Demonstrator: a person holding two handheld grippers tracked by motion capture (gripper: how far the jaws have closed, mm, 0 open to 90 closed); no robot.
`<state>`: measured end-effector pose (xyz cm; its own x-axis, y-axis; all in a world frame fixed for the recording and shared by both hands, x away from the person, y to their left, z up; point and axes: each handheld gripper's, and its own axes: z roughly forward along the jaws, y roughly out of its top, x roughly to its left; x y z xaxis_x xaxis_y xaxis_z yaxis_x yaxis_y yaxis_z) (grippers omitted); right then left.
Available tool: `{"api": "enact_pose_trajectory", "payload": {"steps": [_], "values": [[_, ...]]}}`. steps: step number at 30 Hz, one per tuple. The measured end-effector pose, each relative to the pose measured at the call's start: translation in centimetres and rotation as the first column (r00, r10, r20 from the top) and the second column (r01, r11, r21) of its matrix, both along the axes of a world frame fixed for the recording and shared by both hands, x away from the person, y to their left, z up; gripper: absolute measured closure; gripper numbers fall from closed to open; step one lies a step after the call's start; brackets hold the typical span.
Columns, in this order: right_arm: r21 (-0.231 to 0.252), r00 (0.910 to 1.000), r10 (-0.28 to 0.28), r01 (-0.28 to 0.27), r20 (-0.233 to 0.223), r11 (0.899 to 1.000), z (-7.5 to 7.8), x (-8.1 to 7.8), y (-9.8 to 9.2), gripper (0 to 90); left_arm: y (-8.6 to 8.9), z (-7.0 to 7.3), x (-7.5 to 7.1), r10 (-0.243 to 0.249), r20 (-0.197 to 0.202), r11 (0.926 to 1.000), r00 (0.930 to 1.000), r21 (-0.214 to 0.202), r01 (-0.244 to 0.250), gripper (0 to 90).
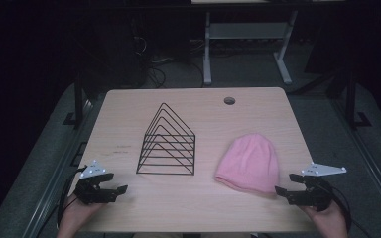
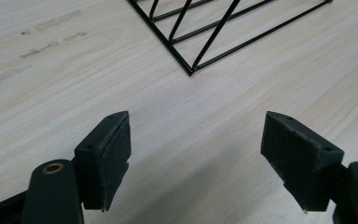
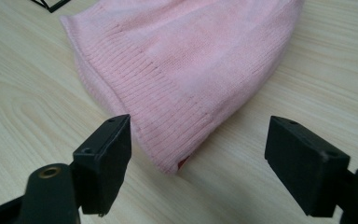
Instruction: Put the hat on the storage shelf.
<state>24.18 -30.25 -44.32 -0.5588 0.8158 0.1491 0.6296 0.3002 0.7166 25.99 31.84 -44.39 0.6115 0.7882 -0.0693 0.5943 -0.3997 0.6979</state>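
Note:
A pink knit beanie (image 1: 249, 163) lies flat on the right half of the wooden table (image 1: 129, 129), ribbed brim toward me. A black wire rack (image 1: 167, 144) made of triangular frames stands left of it, near the middle. My right gripper (image 1: 287, 184) is open just off the beanie's (image 3: 186, 60) near right corner, and the brim's corner lies between and just ahead of its jaws (image 3: 198, 161). My left gripper (image 1: 114, 184) rests open near the front left edge. Bare tabletop lies between its jaws (image 2: 196, 154), and the rack's near corner (image 2: 191, 70) sits a short way ahead.
A round cable hole (image 1: 229, 101) sits near the table's far edge. Beyond the table a white desk frame (image 1: 243, 39) stands on the dark floor. Faint smudges (image 2: 42, 37) mark the wood left of the rack. Open tabletop runs along the front between my hands.

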Motion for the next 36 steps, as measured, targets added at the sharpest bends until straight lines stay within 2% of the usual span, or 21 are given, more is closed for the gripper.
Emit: {"api": "enact_pose_trajectory", "payload": {"steps": [1, 7, 10, 16, 18, 23, 25, 29, 30, 31, 34, 36], "values": [[0.003, 1.0, 0.001, -0.001, 0.001, 1.0, 0.0, 0.0, 0.0, 21.7, 0.0, 0.0, 0.0, -0.004, 0.002, 0.9999, 1.0, 0.016, 0.004, 24.4], [0.0, 1.0, -0.004, 0.004, 0.004, 1.0, 0.4, -0.1, 0.1, 20.0, -0.1, 0.0, -0.1, -0.008, -0.001, 0.9999, 1.0, 0.013, 0.008, 24.4], [0.01, 1.0, 0.001, -0.001, -0.009, 1.0, 0.9, 0.0, 0.5, 18.1, -0.2, -0.2, -0.2, -0.012, -0.007, 0.9998, 0.9999, 0.014, 0.012, 24.4], [0.011, 0.9997, 0.023, -0.023, -0.006, 1.0, 2.3, 0.5, 1.2, 16.6, -0.3, 0.0, -0.4, -0.006, 0.003, 1.0, 1.0, -0.003, 0.006, 24.2], [0.009, 0.9997, 0.022, -0.022, 0.005, 1.0, 2.8, 0.7, 1.3, 16.4, -0.4, -0.1, -0.3, -0.007, -0.004, 1.0, 1.0, -0.004, 0.007, 23.7], [0.01, 0.9998, 0.021, -0.021, -0.002, 1.0, 3.5, 1.2, 1.2, 16.4, -0.5, -0.1, -0.3, -0.012, -0.003, 0.9998, 0.9999, -0.018, 0.012, 23.6], [-0.007, 0.9994, 0.033, -0.033, -0.013, 0.999, 4.0, 1.9, 1.3, 16.4, -0.4, -0.1, -0.3, -0.007, -0.01, 0.9998, 0.9999, -0.021, 0.007, 23.4], [-0.007, 0.9993, 0.036, -0.036, -0.012, 0.999, 4.6, 2.8, 1.5, 16.4, -0.3, -0.1, -0.3, -0.005, -0.008, 0.9996, 1.0, -0.028, 0.005, 23.5], [-0.003, 0.9991, 0.041, -0.041, -0.009, 0.999, 4.8, 3.2, 1.6, 16.4, -0.3, -0.1, -0.3, -0.004, -0.008, 0.9996, 1.0, -0.028, 0.004, 23.5], [0.001, 0.9978, 0.059, -0.059, -0.028, 0.998, 5.1, 4.2, 2.0, 16.4, -0.4, -0.1, -0.3, 0.0, -0.007, 0.9993, 1.0, -0.038, -0.001, 23.4], [-0.018, 0.9968, 0.07, -0.07, -0.039, 0.997, 5.2, 5.0, 2.5, 16.4, -0.4, -0.1, -0.3, 0.001, -0.004, 0.9995, 1.0, -0.033, -0.001, 23.5], [-0.051, 0.9951, 0.083, -0.086, -0.053, 0.995, 5.6, 6.2, 3.2, 16.4, -0.3, 0.0, -0.3, 0.007, -0.007, 0.9991, 1.0, -0.041, -0.007, 23.4]]}}
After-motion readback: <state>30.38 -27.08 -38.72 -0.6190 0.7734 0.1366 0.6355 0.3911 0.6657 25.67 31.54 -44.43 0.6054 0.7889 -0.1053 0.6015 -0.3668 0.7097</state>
